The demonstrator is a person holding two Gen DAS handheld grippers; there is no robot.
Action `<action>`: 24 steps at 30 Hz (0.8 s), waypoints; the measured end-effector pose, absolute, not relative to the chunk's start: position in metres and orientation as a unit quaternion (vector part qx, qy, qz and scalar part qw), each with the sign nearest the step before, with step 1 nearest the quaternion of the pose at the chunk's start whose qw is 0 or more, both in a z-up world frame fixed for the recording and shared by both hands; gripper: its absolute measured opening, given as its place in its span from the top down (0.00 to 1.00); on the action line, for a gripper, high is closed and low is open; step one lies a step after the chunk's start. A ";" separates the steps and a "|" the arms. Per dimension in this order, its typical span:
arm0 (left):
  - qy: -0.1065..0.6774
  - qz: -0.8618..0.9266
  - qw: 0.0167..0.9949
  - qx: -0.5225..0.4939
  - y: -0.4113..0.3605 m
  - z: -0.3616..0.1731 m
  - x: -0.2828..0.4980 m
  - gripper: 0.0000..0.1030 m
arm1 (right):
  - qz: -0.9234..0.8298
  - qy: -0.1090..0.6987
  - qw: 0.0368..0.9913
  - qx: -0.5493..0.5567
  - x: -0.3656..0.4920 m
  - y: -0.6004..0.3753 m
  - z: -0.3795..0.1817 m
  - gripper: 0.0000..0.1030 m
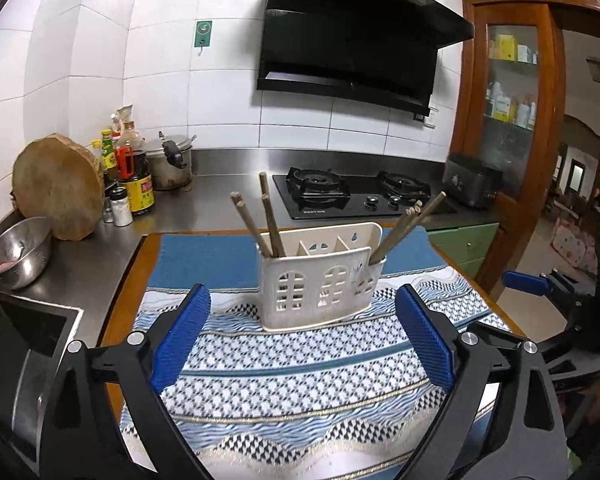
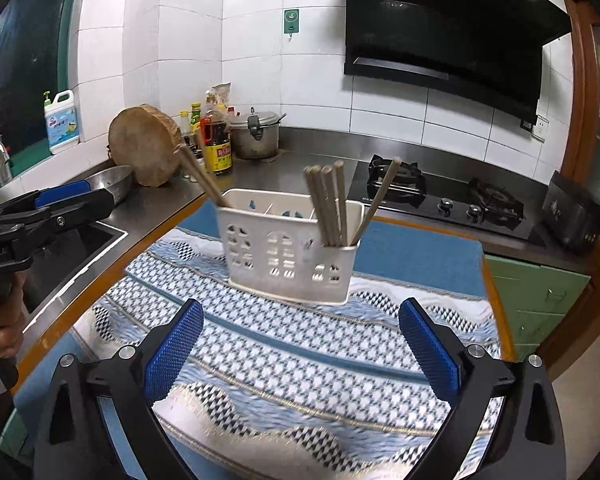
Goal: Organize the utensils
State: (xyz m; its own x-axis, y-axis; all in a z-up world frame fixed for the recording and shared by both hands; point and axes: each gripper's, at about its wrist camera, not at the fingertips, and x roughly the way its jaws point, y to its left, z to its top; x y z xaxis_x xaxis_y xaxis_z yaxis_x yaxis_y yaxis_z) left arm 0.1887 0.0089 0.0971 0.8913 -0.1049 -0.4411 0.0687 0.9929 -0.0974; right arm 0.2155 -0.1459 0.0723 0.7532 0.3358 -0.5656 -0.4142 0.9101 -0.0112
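Note:
A white plastic utensil holder (image 1: 320, 288) with three compartments stands on a blue patterned cloth (image 1: 300, 368). Brown chopsticks (image 1: 270, 220) lean in its left compartment and more chopsticks (image 1: 410, 222) in its right one. My left gripper (image 1: 302, 300) is open and empty, just in front of the holder. In the right wrist view the holder (image 2: 290, 254) stands ahead with chopsticks (image 2: 328, 204) in its right compartment and one chopstick (image 2: 200, 180) at its left end. My right gripper (image 2: 300, 314) is open and empty, in front of the holder.
A steel counter (image 1: 204, 200) holds a round wooden board (image 1: 60, 188), sauce bottles (image 1: 138, 176), a pot (image 1: 172, 162) and a steel bowl (image 1: 18, 252). A gas hob (image 1: 356, 196) lies behind the cloth, a sink (image 2: 72, 248) to the left. The right gripper shows at the left wrist view's right edge (image 1: 540, 284).

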 end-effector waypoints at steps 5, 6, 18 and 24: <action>0.227 -0.037 0.972 -0.043 0.010 0.092 0.165 0.07 | 0.204 0.289 0.934 -0.054 0.192 -0.146 0.068 0.07; 0.227 -0.035 0.972 -0.041 0.008 0.090 0.160 0.06 | 0.204 0.288 0.934 -0.052 0.186 -0.145 0.066 0.07; 0.229 -0.023 0.973 -0.035 0.002 0.077 0.120 0.05 | 0.194 0.288 0.937 -0.039 0.141 -0.144 0.049 0.07; 0.228 -0.017 0.973 -0.027 -0.001 0.072 0.104 0.05 | 0.181 0.282 0.941 -0.034 0.122 -0.146 0.044 0.07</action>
